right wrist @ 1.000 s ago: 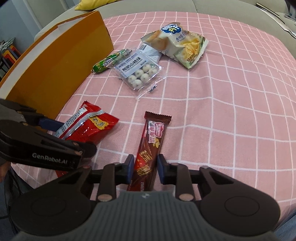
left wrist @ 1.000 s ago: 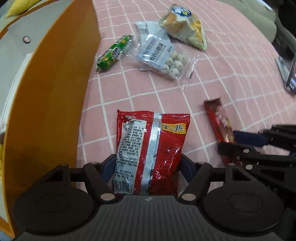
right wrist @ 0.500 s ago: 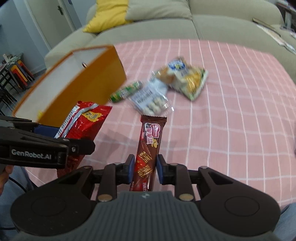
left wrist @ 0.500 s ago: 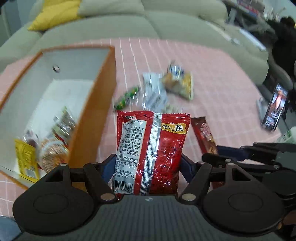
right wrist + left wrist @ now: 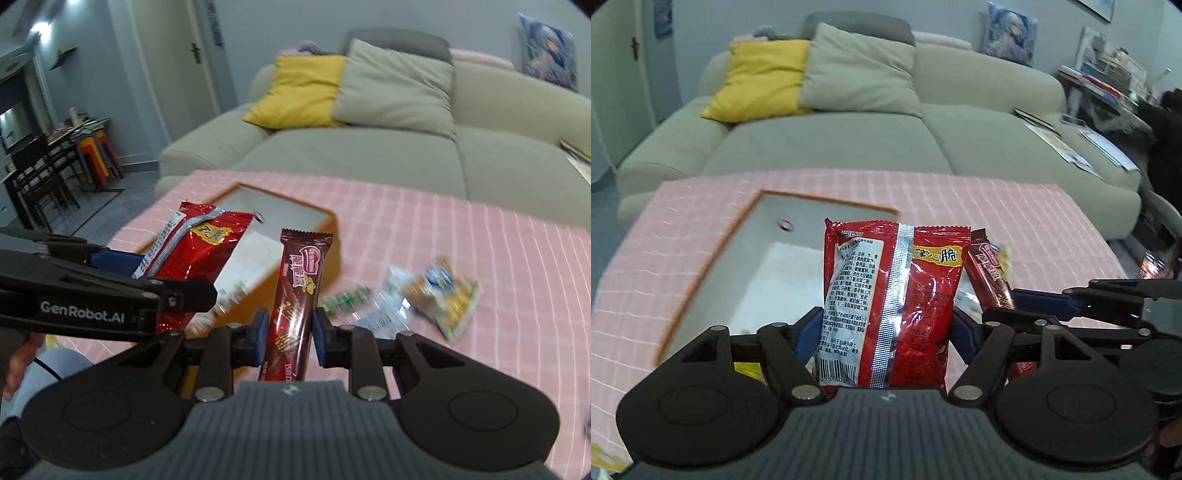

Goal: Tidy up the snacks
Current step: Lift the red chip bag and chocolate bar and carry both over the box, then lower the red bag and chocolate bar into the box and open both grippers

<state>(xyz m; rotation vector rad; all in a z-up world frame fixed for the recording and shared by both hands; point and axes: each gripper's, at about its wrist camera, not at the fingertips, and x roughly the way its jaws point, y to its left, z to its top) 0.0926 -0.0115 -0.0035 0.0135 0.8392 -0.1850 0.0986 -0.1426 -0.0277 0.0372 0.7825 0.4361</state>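
Left gripper clamps a red snack packet; right gripper clamps a brown chocolate bar; orange box ahead of both.

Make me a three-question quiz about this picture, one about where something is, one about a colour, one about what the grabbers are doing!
1. Where is the orange box?
A. on the pink checked cloth
B. on the sofa
C. on the floor

2. What colour is the packet in the left gripper?
A. blue
B. red
C. green

3. What is the right gripper doing?
A. hanging open and empty
B. resting flat on the cloth
C. gripping a brown chocolate bar

Answers: 1 A, cloth shows all round the box. 2 B, red foil with a silver seam. 3 C, the bar stands between its fingers.
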